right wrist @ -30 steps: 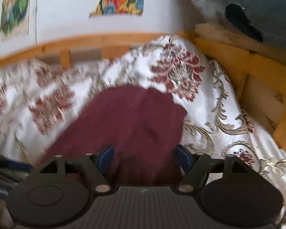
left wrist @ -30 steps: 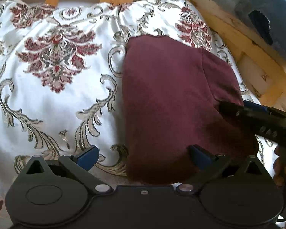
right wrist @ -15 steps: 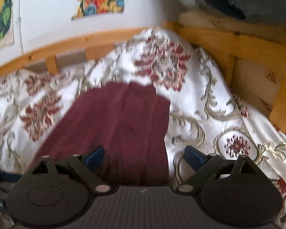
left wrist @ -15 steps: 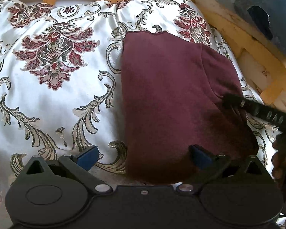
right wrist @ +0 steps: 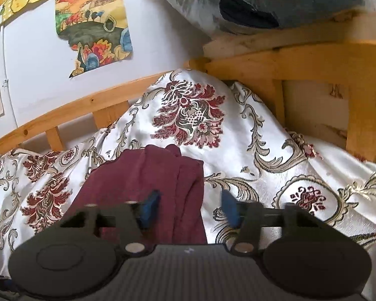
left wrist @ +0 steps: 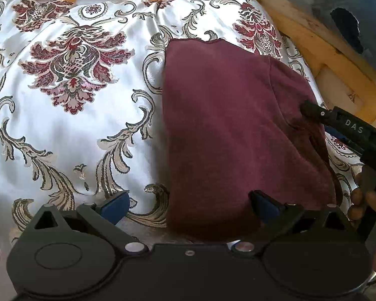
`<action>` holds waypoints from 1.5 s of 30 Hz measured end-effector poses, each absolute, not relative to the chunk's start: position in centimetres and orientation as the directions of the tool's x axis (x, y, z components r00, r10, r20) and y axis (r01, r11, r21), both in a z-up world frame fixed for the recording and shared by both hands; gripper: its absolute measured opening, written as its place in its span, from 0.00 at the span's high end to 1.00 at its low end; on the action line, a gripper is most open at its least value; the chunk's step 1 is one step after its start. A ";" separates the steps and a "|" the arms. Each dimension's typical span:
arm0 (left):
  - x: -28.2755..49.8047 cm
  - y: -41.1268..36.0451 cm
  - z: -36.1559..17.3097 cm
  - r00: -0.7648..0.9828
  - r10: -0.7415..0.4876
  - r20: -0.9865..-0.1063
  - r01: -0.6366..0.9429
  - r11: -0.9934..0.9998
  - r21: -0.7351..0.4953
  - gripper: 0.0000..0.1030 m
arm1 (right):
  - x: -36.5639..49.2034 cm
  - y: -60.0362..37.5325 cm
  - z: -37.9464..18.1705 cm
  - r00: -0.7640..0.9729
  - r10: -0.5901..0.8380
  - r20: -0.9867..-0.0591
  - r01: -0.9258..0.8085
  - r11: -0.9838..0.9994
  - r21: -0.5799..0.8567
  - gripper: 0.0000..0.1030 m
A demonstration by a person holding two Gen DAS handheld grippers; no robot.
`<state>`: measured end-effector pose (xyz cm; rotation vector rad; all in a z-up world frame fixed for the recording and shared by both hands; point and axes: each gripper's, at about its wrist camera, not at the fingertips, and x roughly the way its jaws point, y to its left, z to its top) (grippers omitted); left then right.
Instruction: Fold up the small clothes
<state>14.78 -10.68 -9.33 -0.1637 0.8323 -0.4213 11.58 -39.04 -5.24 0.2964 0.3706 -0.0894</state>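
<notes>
A small maroon garment [left wrist: 233,130] lies folded flat on the white floral bedspread [left wrist: 70,115]. It also shows in the right wrist view [right wrist: 148,175]. My left gripper [left wrist: 188,207] is open and empty, its fingers either side of the garment's near left corner. My right gripper [right wrist: 189,207] is open but narrower, its fingers astride the garment's right edge, holding nothing. In the left wrist view the right gripper's black finger [left wrist: 313,110] touches the garment's right fold.
A wooden bed frame [right wrist: 275,60] runs behind and to the right of the bedspread. A dark blue bagged bundle [right wrist: 263,2] sits on the frame at the upper right. Colourful pictures [right wrist: 92,27] hang on the white wall.
My right gripper has shifted to the garment's right edge and its jaws have narrowed. My left gripper has hardly moved. The garment lies the same.
</notes>
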 end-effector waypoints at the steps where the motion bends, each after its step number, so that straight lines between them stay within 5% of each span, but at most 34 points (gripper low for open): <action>1: 14.8 -10.7 -9.3 0.596 -0.424 -0.682 0.298 0.905 -0.303 0.00 | 11.7 -39.2 -5.4 0.928 -0.034 -0.372 0.147 0.949 0.280 0.49; 20: 14.5 -10.8 -9.4 0.611 -0.416 -0.674 0.296 0.909 -0.293 0.00 | 12.2 -40.7 -6.7 0.912 -0.037 -0.408 0.204 0.904 0.375 0.40; 26: 14.3 -10.8 -9.5 0.616 -0.413 -0.671 0.289 0.911 -0.295 0.00 | 12.3 -39.0 -5.7 0.927 -0.025 -0.373 0.141 0.948 0.286 0.76; 31: 14.4 -10.9 -9.4 0.612 -0.417 -0.672 0.297 0.909 -0.294 0.00 | 12.7 -36.8 -4.6 0.939 -0.096 -0.330 0.139 0.984 0.108 0.86; 45: 14.3 -10.9 -9.5 0.602 -0.433 -0.670 0.319 0.900 -0.296 0.00 | 14.3 -38.8 -5.2 0.931 -0.099 -0.350 0.175 0.966 0.191 0.92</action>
